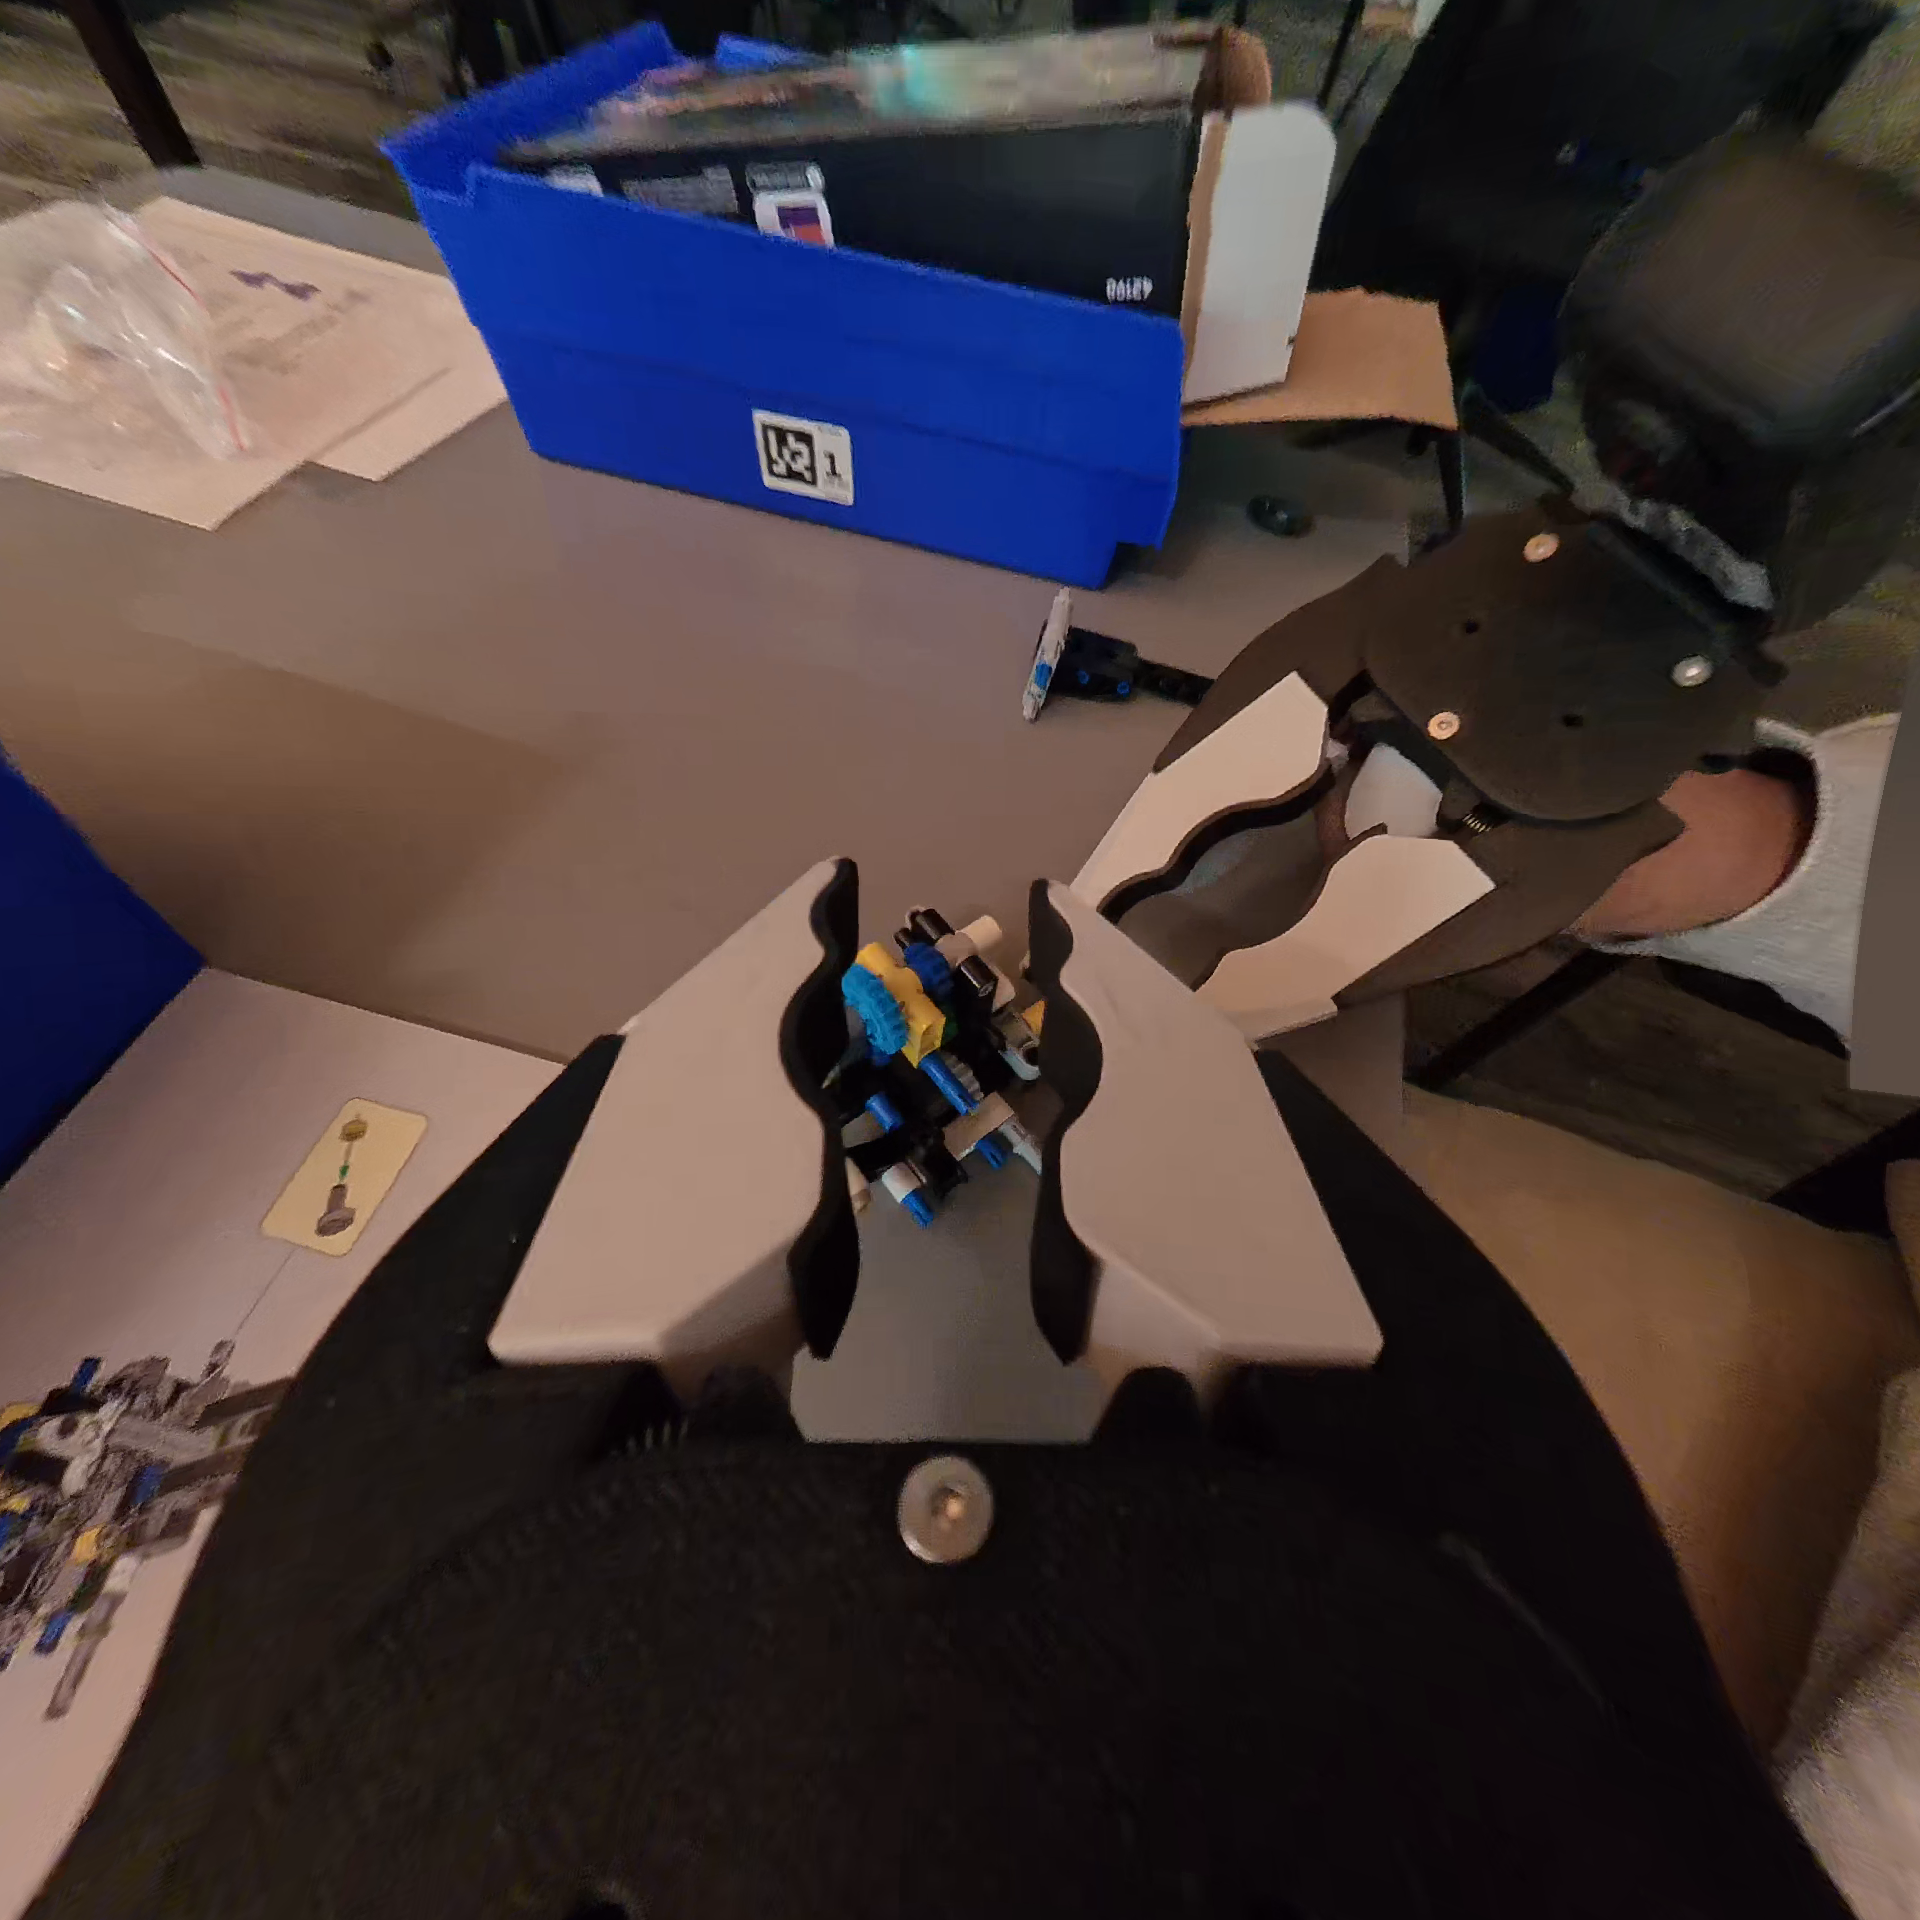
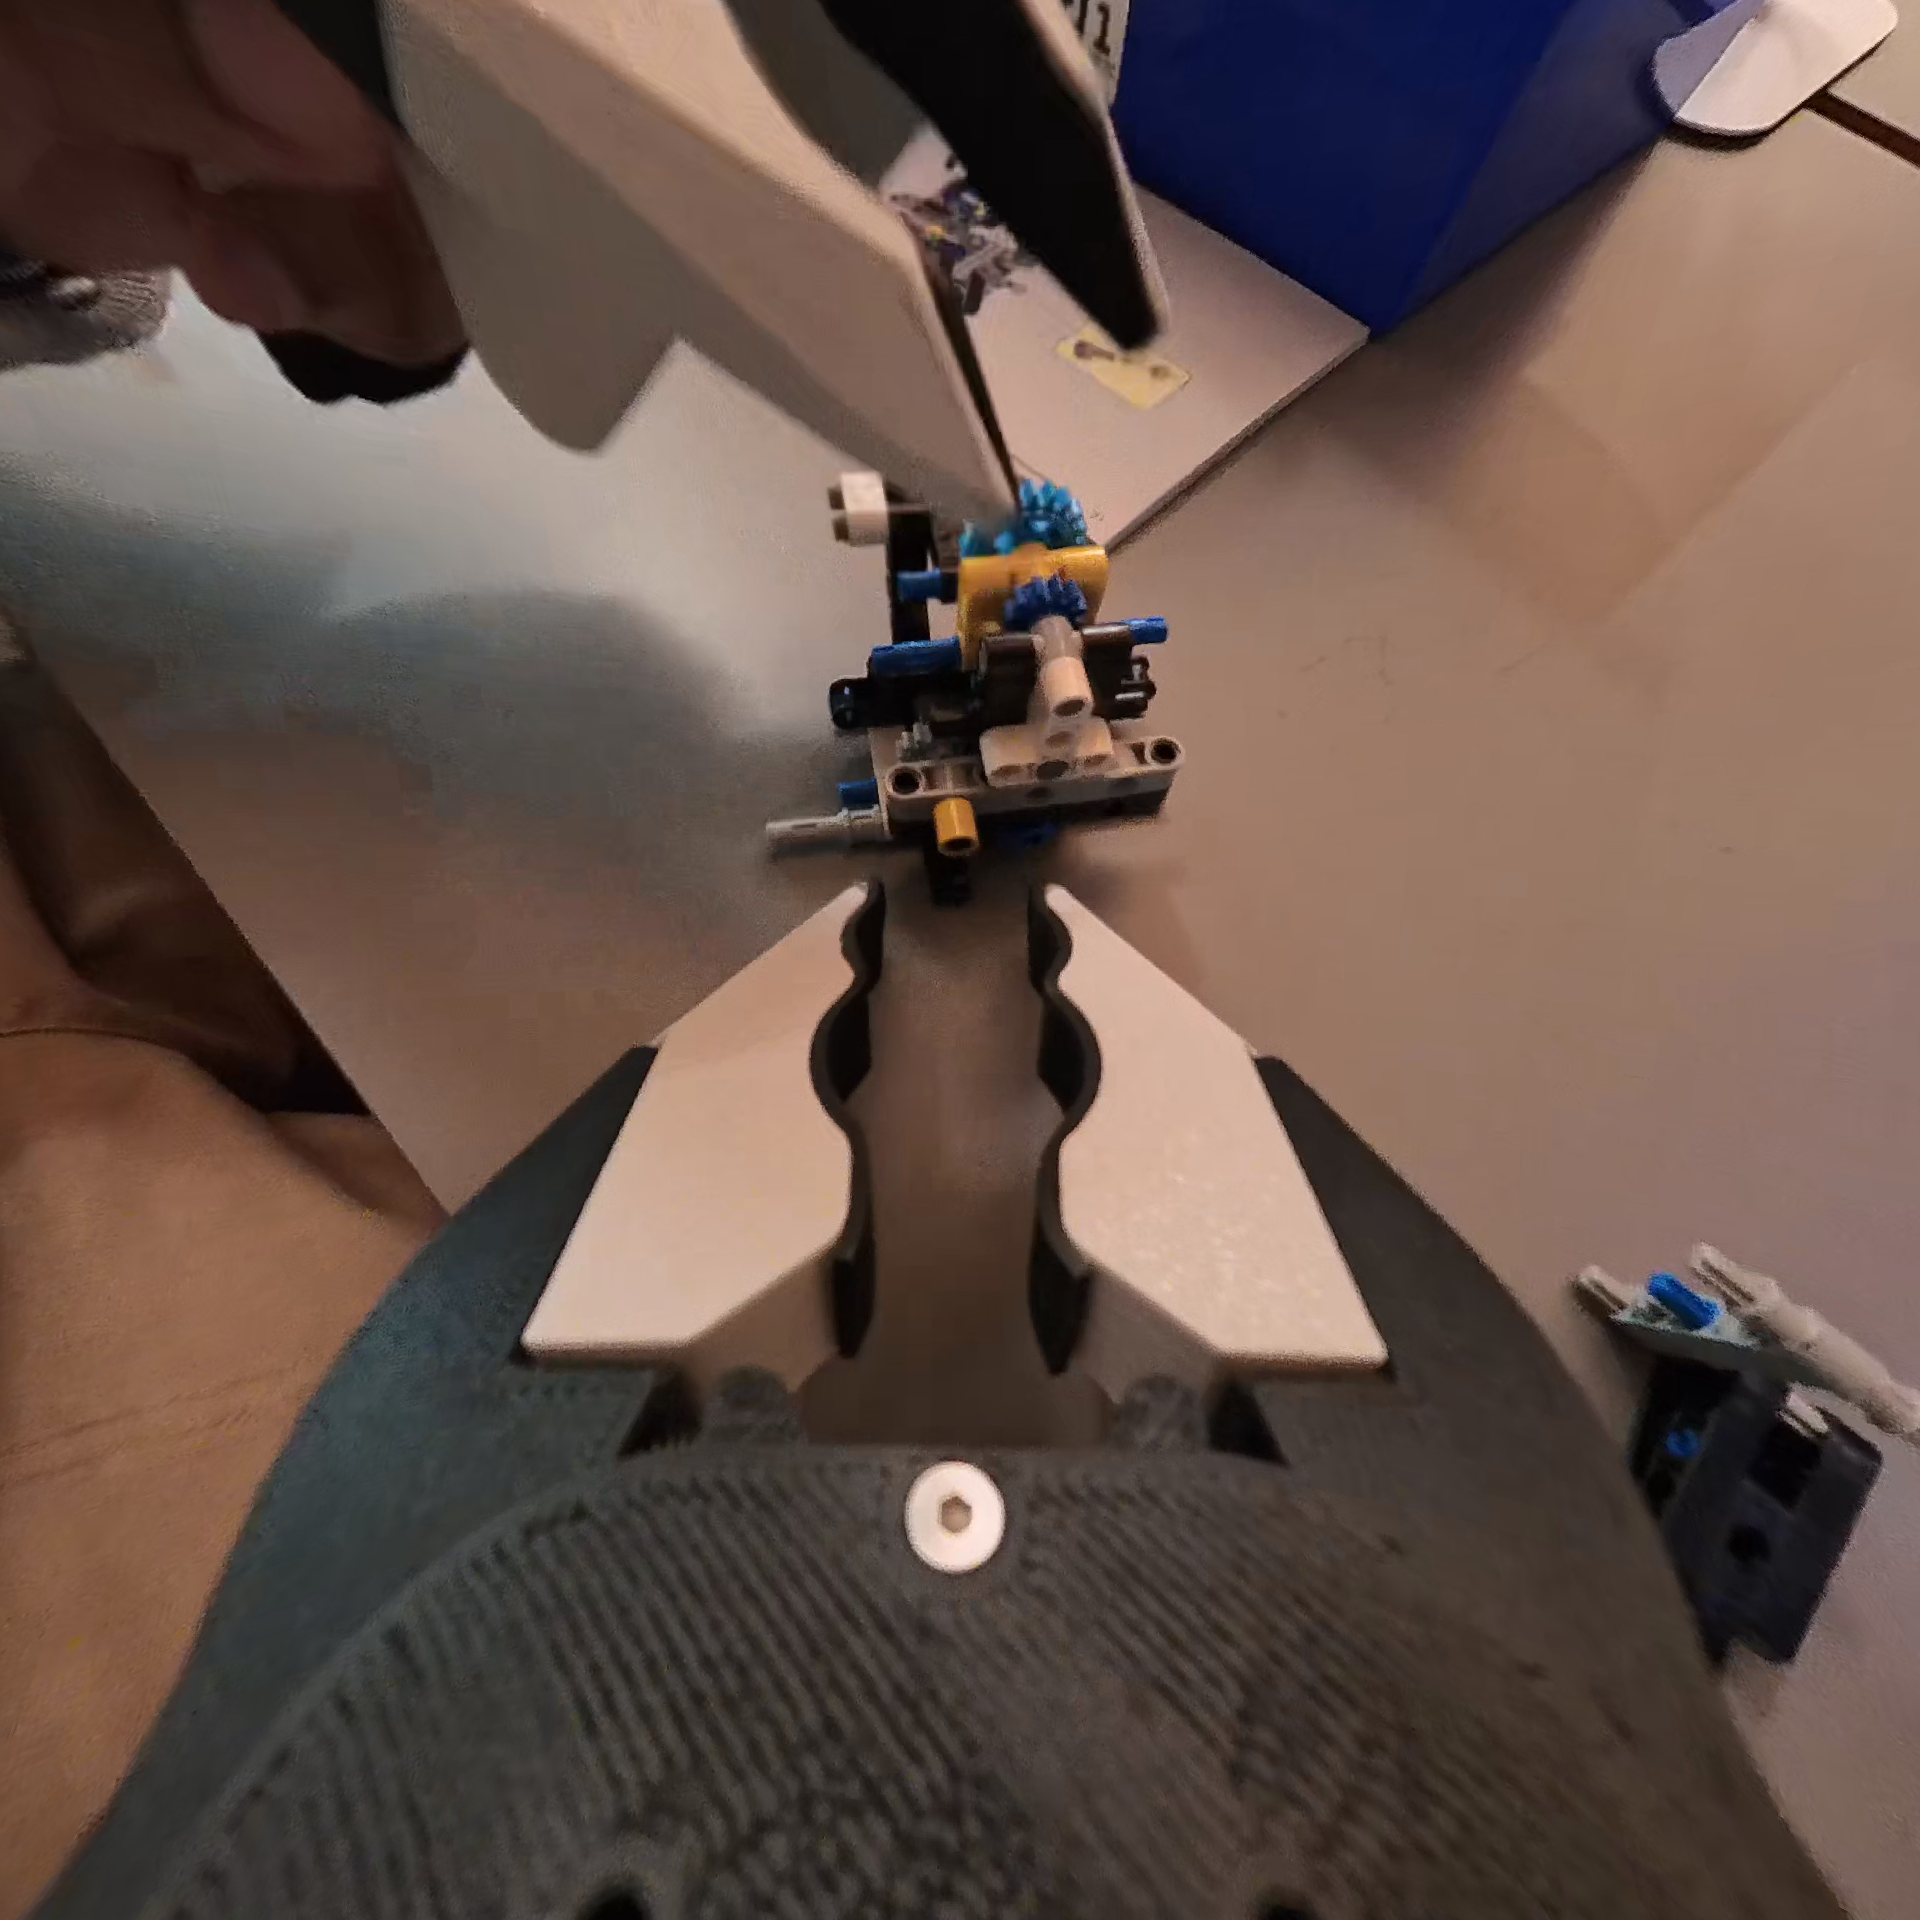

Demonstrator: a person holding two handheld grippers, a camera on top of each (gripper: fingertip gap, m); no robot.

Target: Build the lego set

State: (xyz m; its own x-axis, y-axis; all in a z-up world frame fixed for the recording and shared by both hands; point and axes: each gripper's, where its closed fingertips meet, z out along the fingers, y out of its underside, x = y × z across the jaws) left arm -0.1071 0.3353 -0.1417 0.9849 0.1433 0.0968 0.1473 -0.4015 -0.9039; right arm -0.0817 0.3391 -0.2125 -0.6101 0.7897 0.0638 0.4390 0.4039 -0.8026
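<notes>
A small lego assembly (image 2: 1013,686) with a yellow block, blue gears, black and grey beams and blue pins stands on the grey table (image 2: 1455,831). In the left wrist view it (image 1: 935,1049) shows between my left fingers. My left gripper (image 1: 940,883) is open and comes down over it from above. In the right wrist view one left fingertip (image 2: 997,478) touches the top blue gear (image 2: 1044,514). My right gripper (image 2: 956,894) is open and empty, level with the table, its tips just short of the assembly's base. It also shows in the left wrist view (image 1: 1153,935), beside the left gripper.
A blue bin (image 1: 831,343) holding a black box stands at the back. A second blue bin (image 1: 62,956) is at the left. An instruction booklet (image 1: 156,1247) lies front left, a plastic bag (image 1: 104,322) far left. A small black sub-assembly (image 2: 1745,1434) lies to the right. About 8 centimeters separates my left fingertips from my right.
</notes>
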